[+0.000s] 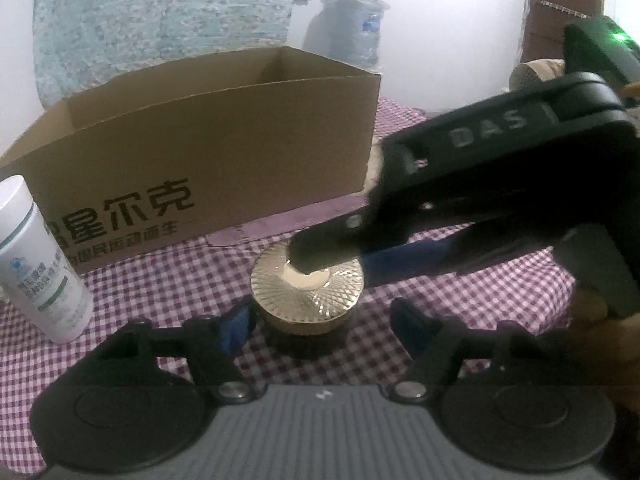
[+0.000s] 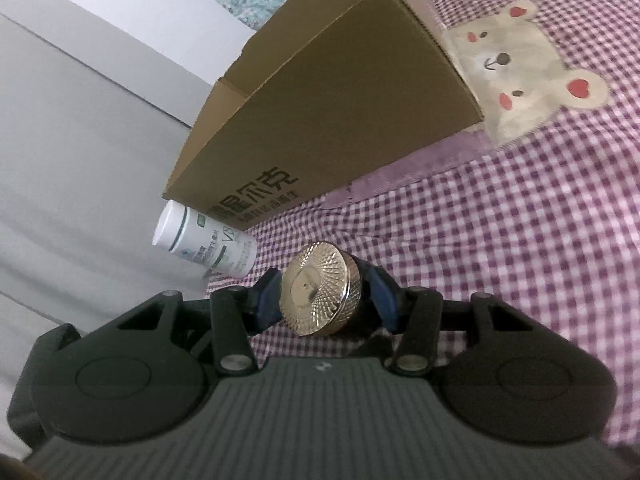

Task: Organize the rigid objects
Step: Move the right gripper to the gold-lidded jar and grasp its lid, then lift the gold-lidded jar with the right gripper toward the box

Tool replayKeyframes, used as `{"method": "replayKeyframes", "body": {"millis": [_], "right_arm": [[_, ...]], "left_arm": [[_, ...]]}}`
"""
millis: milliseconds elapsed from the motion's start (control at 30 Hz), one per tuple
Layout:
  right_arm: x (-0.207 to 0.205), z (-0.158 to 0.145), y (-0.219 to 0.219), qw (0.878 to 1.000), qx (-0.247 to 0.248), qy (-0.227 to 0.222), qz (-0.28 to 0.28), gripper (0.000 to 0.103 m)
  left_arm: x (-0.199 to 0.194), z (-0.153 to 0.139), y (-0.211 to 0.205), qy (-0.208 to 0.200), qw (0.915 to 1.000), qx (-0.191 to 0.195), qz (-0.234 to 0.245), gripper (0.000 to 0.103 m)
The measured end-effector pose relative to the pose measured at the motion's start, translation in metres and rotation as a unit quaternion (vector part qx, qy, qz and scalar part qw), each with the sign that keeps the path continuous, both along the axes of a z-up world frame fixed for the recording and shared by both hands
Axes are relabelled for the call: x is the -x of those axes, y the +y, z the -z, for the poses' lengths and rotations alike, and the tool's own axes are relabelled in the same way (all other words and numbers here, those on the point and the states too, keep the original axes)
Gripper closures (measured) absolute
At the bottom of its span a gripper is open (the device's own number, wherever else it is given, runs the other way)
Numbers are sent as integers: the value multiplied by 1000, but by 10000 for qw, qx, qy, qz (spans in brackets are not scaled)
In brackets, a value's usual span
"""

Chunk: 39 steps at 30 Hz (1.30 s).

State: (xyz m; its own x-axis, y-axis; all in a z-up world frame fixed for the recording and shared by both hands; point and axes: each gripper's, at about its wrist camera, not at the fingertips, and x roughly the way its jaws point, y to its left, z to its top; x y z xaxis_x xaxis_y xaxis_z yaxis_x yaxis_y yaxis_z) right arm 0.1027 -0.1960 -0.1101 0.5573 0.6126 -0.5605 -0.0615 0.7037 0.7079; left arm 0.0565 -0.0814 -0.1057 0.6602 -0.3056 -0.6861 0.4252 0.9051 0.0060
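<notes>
Broadly, a checked cloth [image 2: 520, 240] with a bear patch [image 2: 516, 68] carries everything. On it an open cardboard box [image 1: 208, 152] fills the left wrist view from 9 to 1 o'clock; the part of its inside that shows holds nothing, and the floor of it is hidden by the near wall. A white bottle [image 1: 40, 264] stands capped just beside the box's printed wall, at 9 o'clock in that view; its contents cannot be seen. A gold jar [image 1: 307, 292] with a faceted lid sits on the cloth in front of the box, lid on, contents hidden. The right gripper [image 2: 326, 298] reaches in from 3 o'clock in the left view, its jaws around the jar, one blue pad touching the side and the other close to it; whether it grips cannot be told. The left gripper [image 1: 320, 328] is spread wide just short of the jar, holding nothing.
</notes>
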Motion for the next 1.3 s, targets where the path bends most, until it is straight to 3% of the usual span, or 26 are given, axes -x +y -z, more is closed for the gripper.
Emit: {"method": "replayKeyframes", "body": {"millis": [167,300,567,1300], "right_arm": [[3,-1,-7,9999,83,-41,137,54],[-2,1,-2,9998,152,-82,93,54],[1,3,3,9998,188,21,64,61],[3,5,-1,9998,165,26,84,60]], "left_arm": [[-15,4,-5,155,9993,-285,-178,40],[-23,5,-4,268,9990,-289,-190,46],[-25,3,-10,390,9983,-352,-267,46],[-25,2,-16,446,9980,-374,-236,46]]}}
